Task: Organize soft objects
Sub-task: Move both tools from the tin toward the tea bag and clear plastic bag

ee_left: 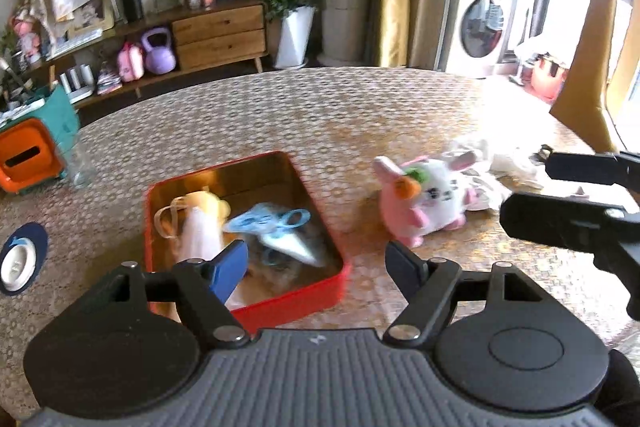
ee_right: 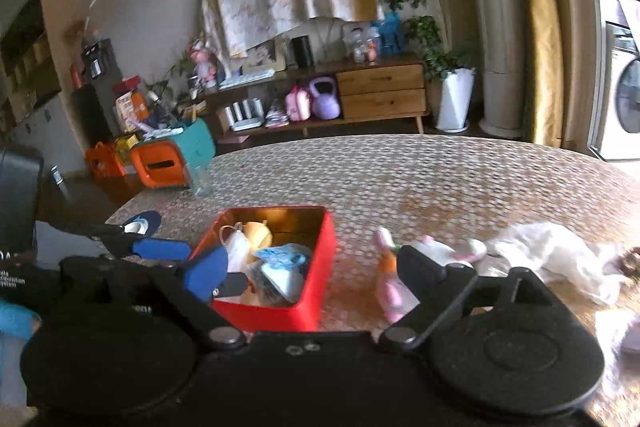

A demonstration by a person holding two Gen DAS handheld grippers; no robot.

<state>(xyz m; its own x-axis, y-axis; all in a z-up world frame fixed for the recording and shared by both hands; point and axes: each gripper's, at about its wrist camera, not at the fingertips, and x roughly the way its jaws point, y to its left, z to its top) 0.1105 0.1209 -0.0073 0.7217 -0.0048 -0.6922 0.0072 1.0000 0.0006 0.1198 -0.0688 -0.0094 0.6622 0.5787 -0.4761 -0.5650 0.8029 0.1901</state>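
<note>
A red rectangular metal tin (ee_left: 244, 235) with a gold lining sits on the round table covered in a beige honeycomb-pattern cloth (ee_left: 320, 107). Inside the tin lie a pale yellow and white soft toy (ee_left: 200, 219), at its left, and a light blue fabric piece (ee_left: 272, 223) beside it, towards the right. Just right of the tin, apart from it, a pink and white plush bunny with an orange carrot (ee_left: 424, 199) rests on the cloth. Farther right lies a crumpled white cloth (ee_right: 556, 255), close behind the bunny.

The left gripper (ee_left: 316, 263) hovers above the tin's near edge with its jaws spread apart and nothing between them; its blue-padded finger overlaps the tin's near left corner in the view. The right gripper (ee_right: 312, 267) is also spread wide and empty, with the tin and the bunny showing between its fingers.

At the table's far left stand an orange and teal plastic box (ee_right: 172, 159) and a clear glass (ee_right: 200, 183). A dark blue coaster with a white dish (ee_left: 20, 259) lies near the left edge. Beyond the table stands a wooden sideboard (ee_right: 380, 91).
</note>
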